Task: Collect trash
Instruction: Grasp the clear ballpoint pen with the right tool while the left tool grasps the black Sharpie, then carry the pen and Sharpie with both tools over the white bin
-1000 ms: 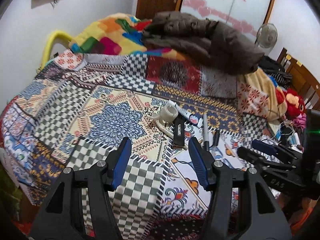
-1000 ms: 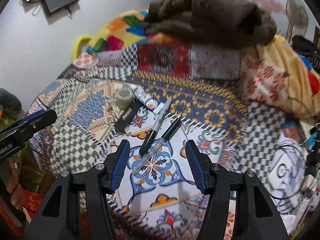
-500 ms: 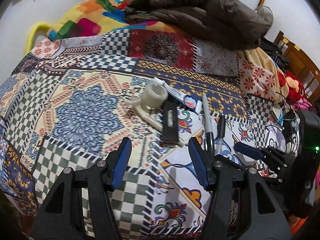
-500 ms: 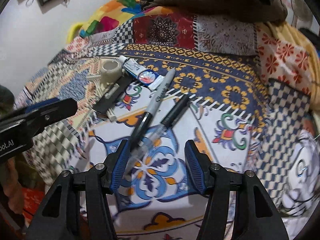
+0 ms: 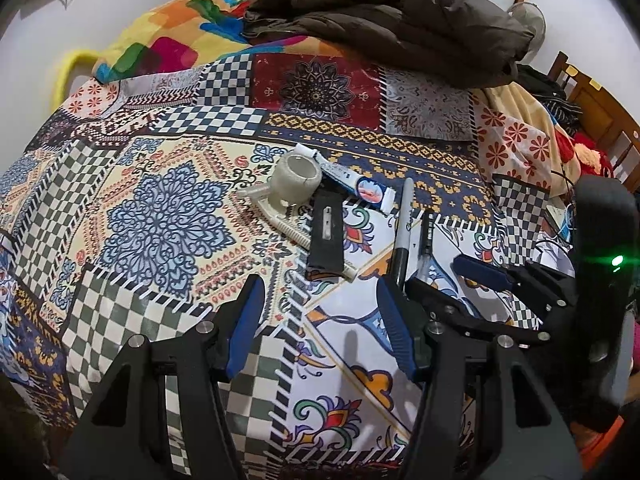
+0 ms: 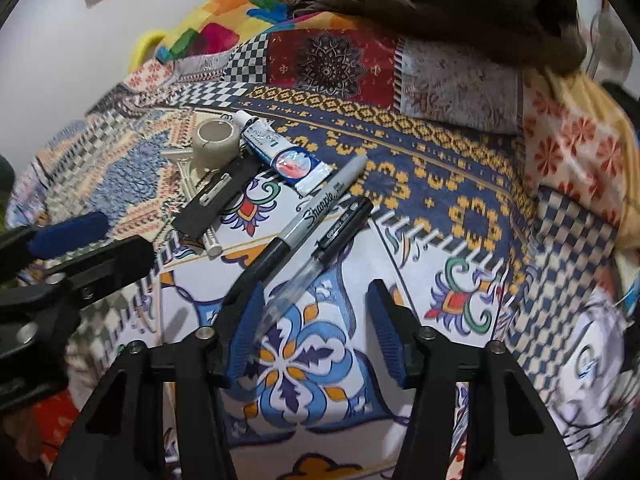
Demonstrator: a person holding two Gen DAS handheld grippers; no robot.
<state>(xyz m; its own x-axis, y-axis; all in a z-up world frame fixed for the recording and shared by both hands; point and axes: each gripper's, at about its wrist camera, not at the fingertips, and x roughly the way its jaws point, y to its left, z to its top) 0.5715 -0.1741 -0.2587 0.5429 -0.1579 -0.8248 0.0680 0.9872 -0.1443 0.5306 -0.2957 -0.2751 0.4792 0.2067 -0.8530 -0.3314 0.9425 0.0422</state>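
Small items lie together on a patterned bedspread: a roll of tape [image 5: 297, 178] [image 6: 215, 141], a squeezed white-and-blue tube [image 5: 354, 184] [image 6: 282, 156], a flat black card [image 5: 326, 238] [image 6: 216, 200] over a cream plastic piece [image 5: 276, 216], a black Sharpie marker [image 5: 402, 228] [image 6: 308, 214] and a clear pen with a black cap [image 5: 426, 244] [image 6: 320, 252]. My left gripper [image 5: 318, 312] is open and empty, just short of the black card. My right gripper [image 6: 314, 320] is open and empty, low over the clear pen's tip; it also shows in the left wrist view [image 5: 480, 276].
A brown jacket [image 5: 384, 16] and a bright multicoloured blanket [image 5: 168, 36] are piled at the far side of the bed. A wooden chair [image 5: 592, 100] and a red soft toy [image 5: 588, 152] are at the right. Cables and white things [image 6: 592, 360] lie at the right bed edge.
Both grippers have moved forward and down towards the items, which now look larger. The right gripper has closed in on the pens. Both stay open.
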